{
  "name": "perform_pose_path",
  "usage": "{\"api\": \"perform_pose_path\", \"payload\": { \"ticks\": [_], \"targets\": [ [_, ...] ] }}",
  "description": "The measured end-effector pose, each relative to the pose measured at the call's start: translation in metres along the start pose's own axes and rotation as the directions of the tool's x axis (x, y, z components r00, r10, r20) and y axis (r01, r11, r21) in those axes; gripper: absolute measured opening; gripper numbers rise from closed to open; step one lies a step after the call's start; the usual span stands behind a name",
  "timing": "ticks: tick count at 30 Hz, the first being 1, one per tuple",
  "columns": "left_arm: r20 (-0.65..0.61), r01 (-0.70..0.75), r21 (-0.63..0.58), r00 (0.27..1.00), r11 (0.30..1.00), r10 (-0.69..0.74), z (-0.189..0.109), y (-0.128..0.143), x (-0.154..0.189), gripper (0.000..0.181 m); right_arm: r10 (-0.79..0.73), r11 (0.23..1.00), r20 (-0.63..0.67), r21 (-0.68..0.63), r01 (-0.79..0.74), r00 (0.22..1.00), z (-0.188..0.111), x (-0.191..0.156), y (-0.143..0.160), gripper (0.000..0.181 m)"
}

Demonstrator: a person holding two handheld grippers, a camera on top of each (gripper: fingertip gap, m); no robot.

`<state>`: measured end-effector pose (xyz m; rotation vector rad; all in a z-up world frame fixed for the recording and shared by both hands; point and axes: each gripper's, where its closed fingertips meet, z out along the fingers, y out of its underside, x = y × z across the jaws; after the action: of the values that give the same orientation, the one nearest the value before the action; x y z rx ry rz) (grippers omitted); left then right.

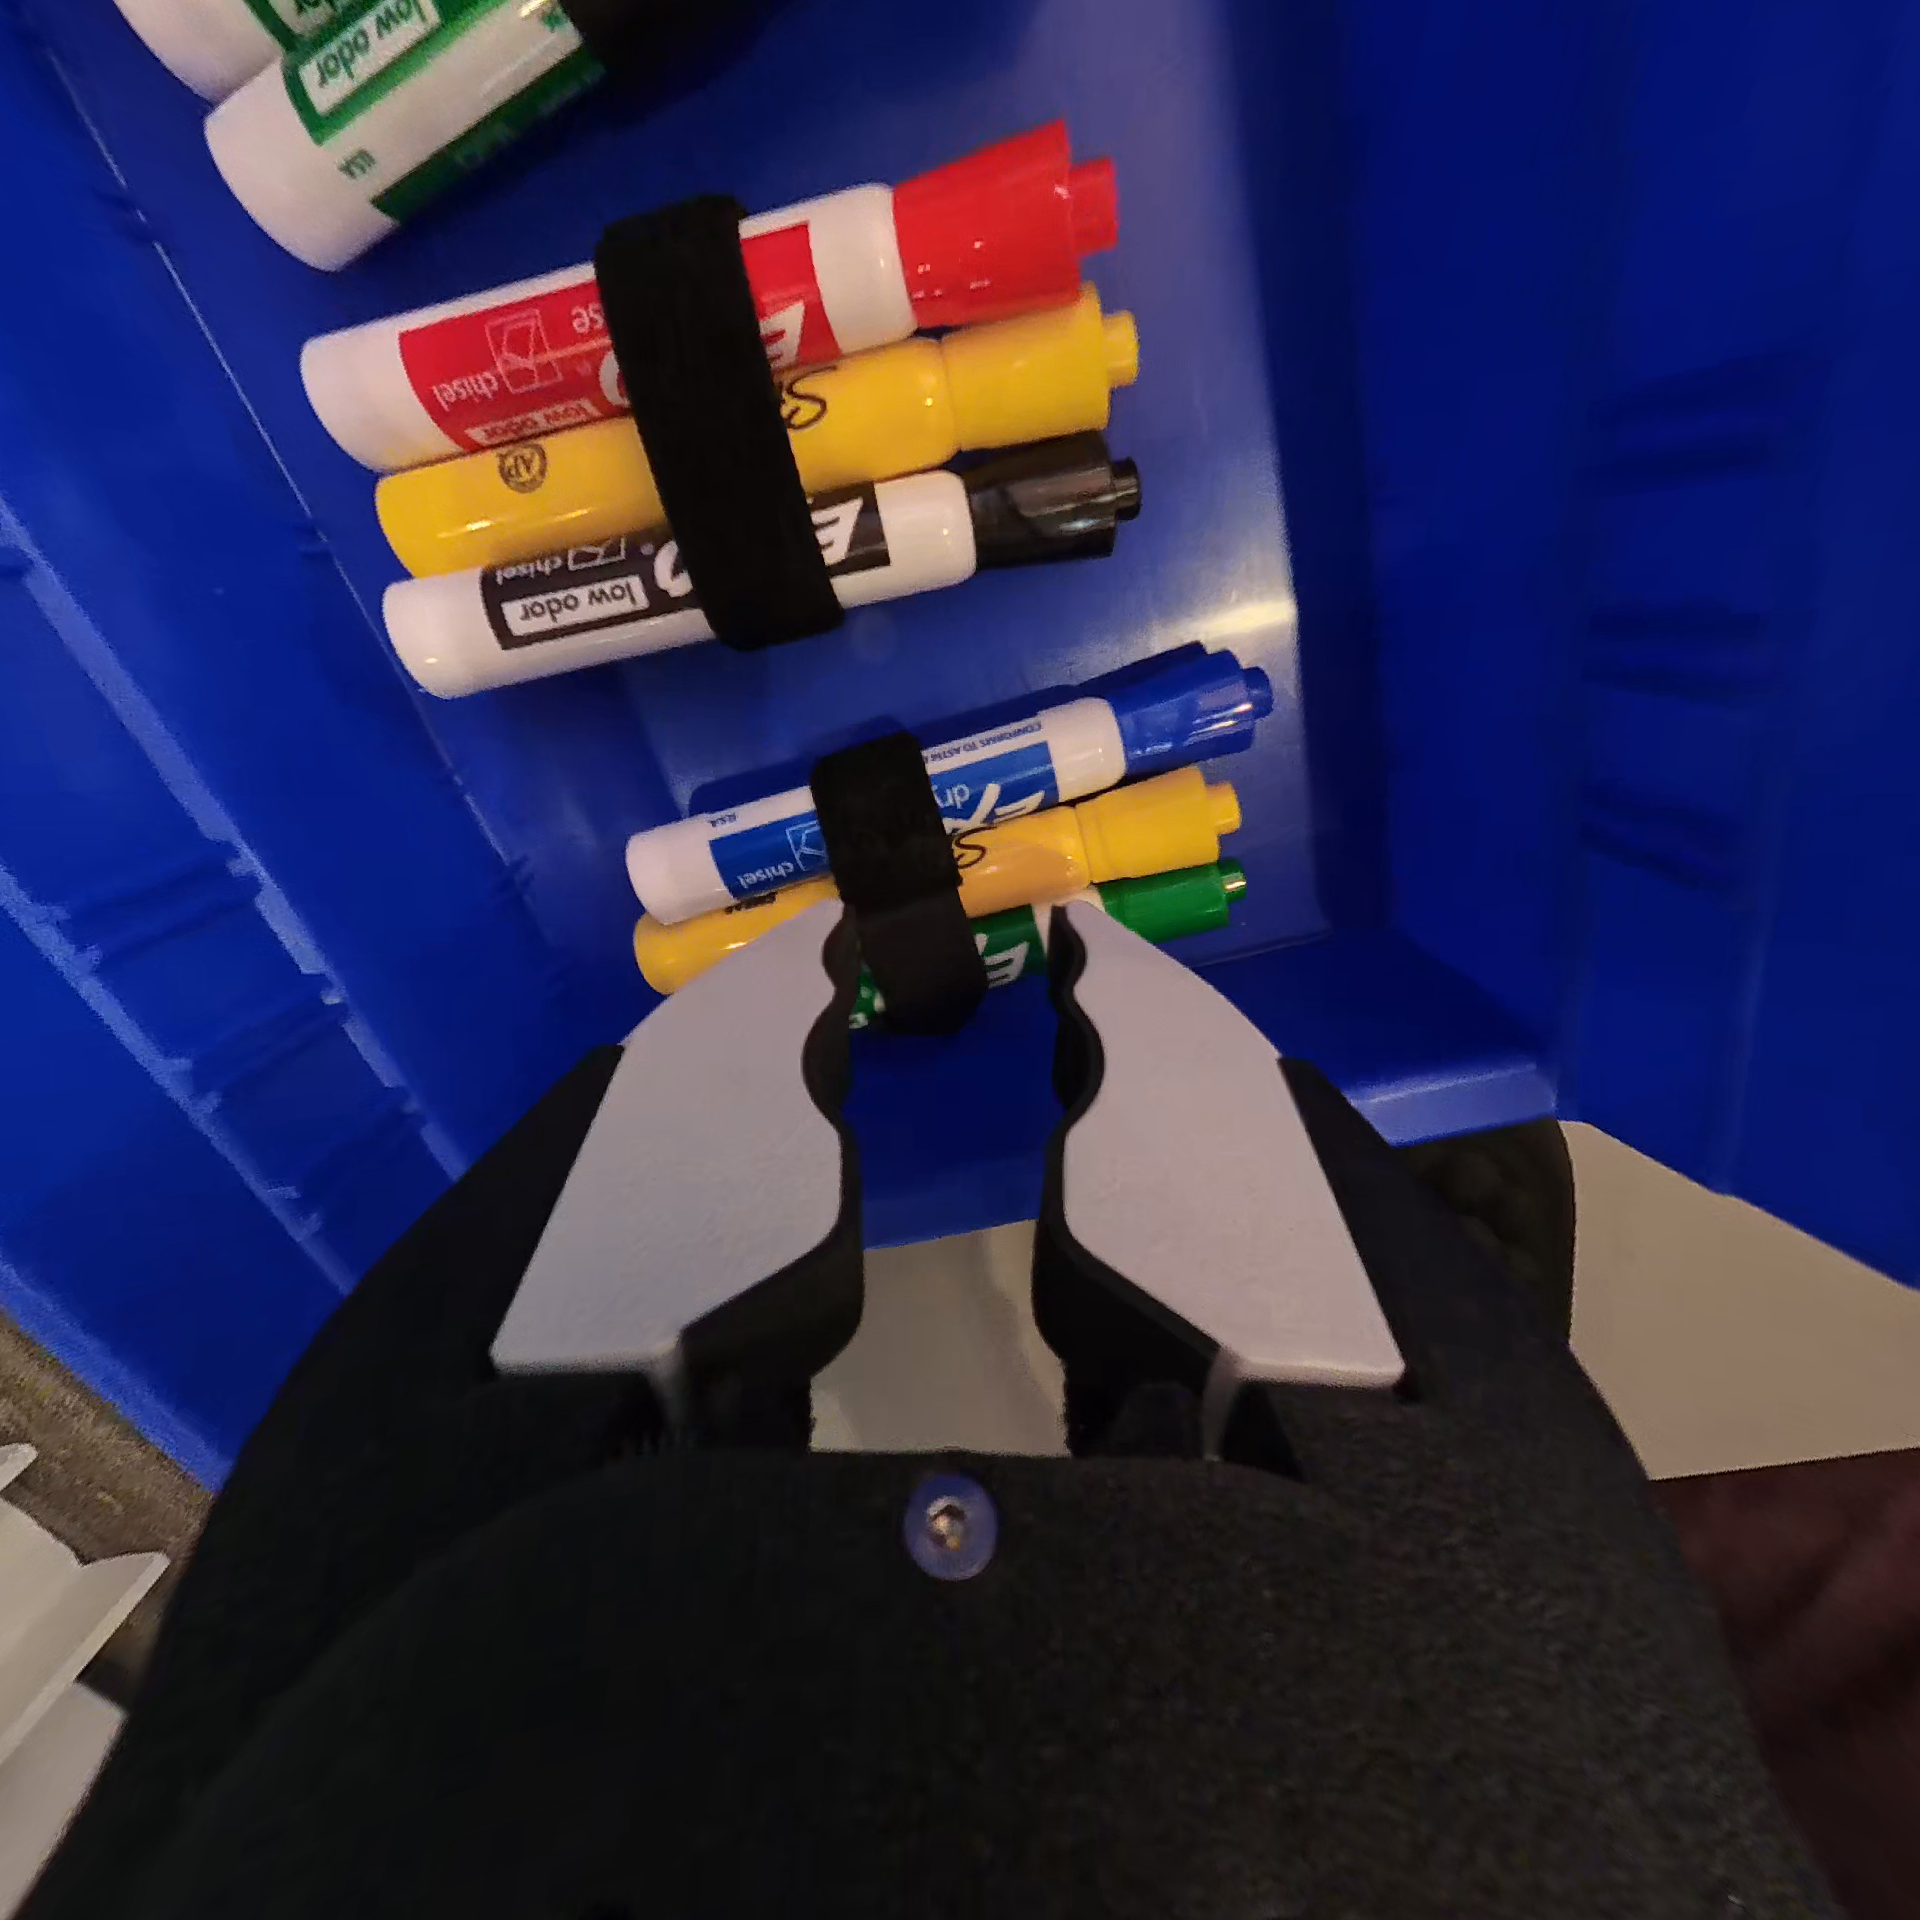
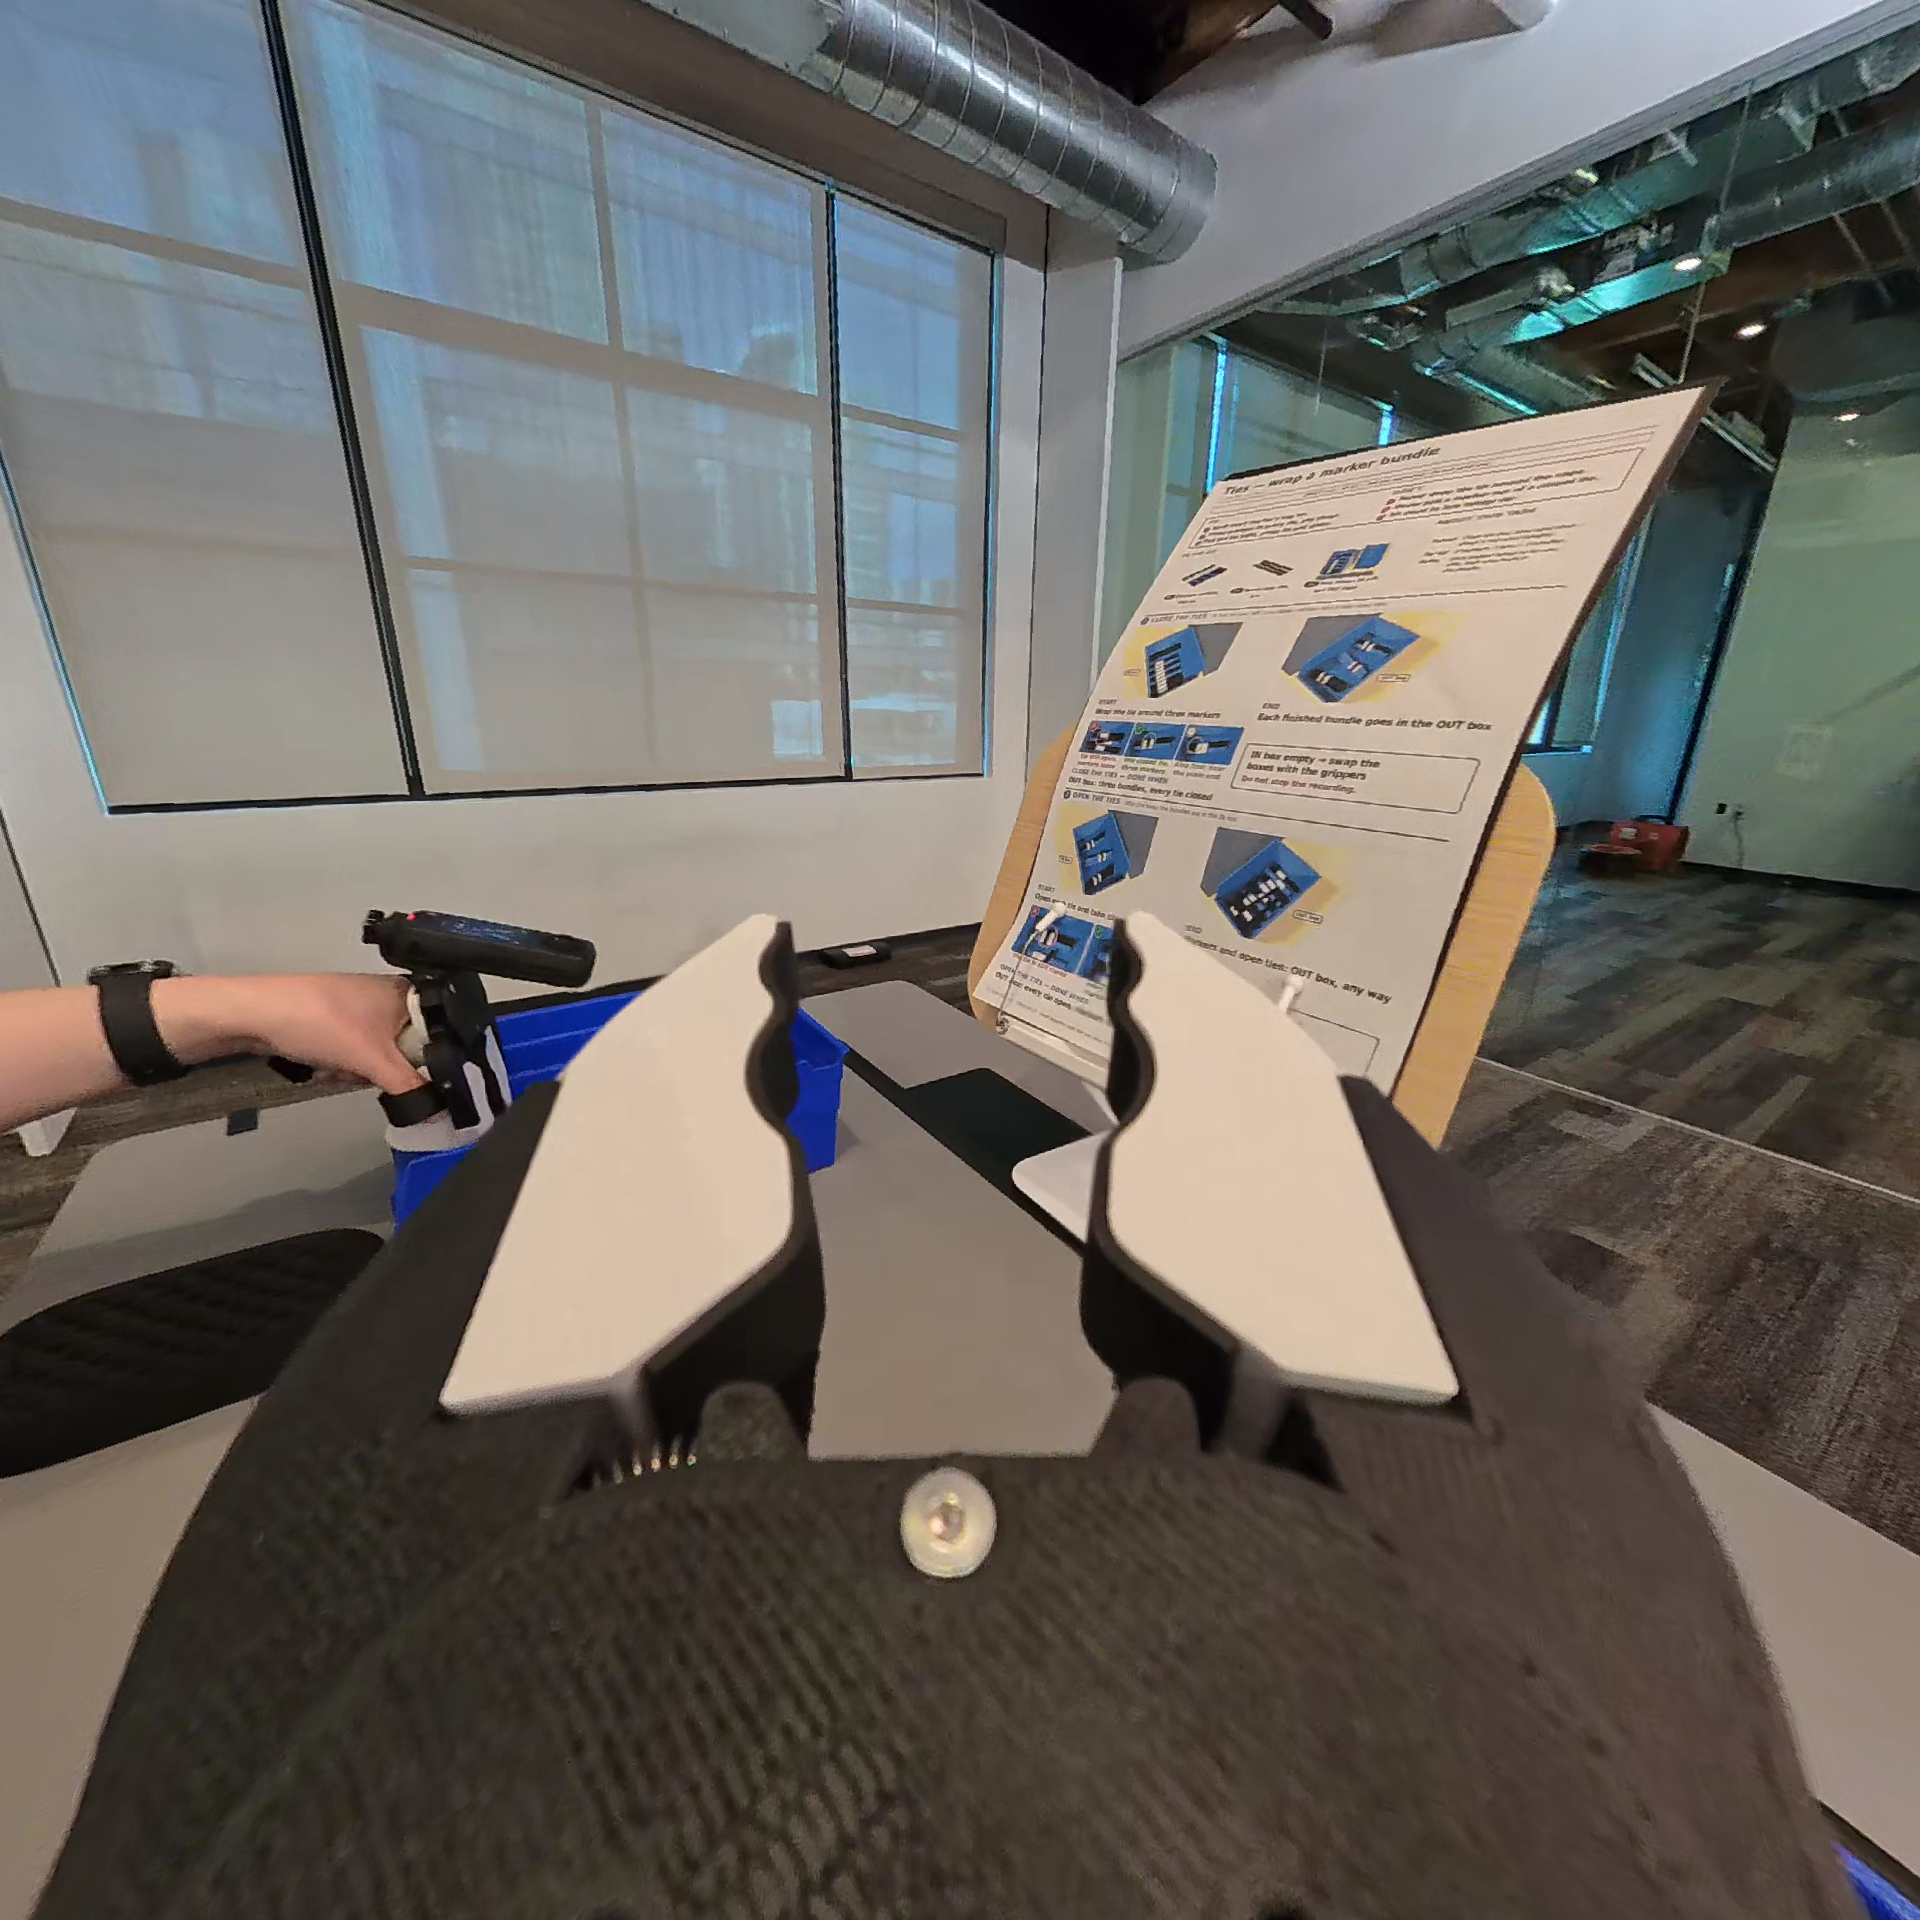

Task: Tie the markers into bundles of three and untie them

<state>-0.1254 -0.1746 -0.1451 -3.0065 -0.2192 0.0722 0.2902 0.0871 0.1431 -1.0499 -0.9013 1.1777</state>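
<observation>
In the left wrist view a blue bin (image 1: 1455,520) holds bundles of markers bound with black straps. The near bundle (image 1: 1101,790) has a blue, a yellow and a green marker; its black strap (image 1: 894,883) hangs toward me. My left gripper (image 1: 945,935) is open, its fingertips on either side of that strap's lower end, just above the bundle. A red, yellow and black bundle (image 1: 883,416) lies farther back, and a green-labelled bundle (image 1: 395,114) at the top edge. My right gripper (image 2: 951,966) is open and empty, raised above the table, pointing at the room.
In the right wrist view a person's hand (image 2: 312,1029) holds the left gripper over the blue bin (image 2: 821,1081) at the left. An instruction sheet on a wooden stand (image 2: 1351,727) stands at the right. A grey table (image 2: 935,1299) lies below; a black mat (image 2: 156,1340) at left.
</observation>
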Motion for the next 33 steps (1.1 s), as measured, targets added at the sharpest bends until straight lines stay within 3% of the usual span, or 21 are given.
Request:
{"api": "perform_pose_path", "payload": {
  "ticks": [9, 13, 17, 23, 28, 33],
  "targets": [
    [0.013, -0.002, -0.004, 1.000, 1.000, 0.002, -0.002, 0.000, -0.003, 0.031, 0.013, 1.000, 0.021, 0.006, -0.013, 1.000, -0.007, -0.006, -0.006, 0.055],
    [0.012, -0.040, 0.083, 0.999, 0.996, 0.039, -0.012, -0.008, -0.002, 0.032, 0.006, 0.993, 0.011, -0.115, -0.005, 1.000, 0.000, -0.020, 0.011, 0.055],
    [0.026, -0.082, 0.205, 0.997, 0.975, 0.078, -0.030, -0.021, -0.003, 0.032, 0.038, 0.959, 0.004, -0.281, -0.035, 0.999, -0.001, -0.038, 0.053, 0.049],
    [0.061, -0.131, 0.424, 0.991, 0.896, 0.116, -0.071, -0.040, 0.000, 0.035, -0.060, 0.871, -0.097, -0.491, 0.005, 0.993, -0.049, -0.053, 0.097, 0.040],
    [0.044, -0.113, 0.629, 0.993, 0.769, 0.109, -0.112, -0.064, 0.009, 0.039, 0.098, 0.862, -0.220, -0.469, -0.193, 0.971, -0.084, -0.065, 0.092, 0.040],
    [0.030, -0.067, 0.685, 0.998, 0.726, 0.063, -0.125, -0.073, -0.001, 0.043, 0.163, 0.838, -0.318, -0.455, -0.301, 0.934, -0.113, -0.071, 0.098, 0.040]
  ]
}}
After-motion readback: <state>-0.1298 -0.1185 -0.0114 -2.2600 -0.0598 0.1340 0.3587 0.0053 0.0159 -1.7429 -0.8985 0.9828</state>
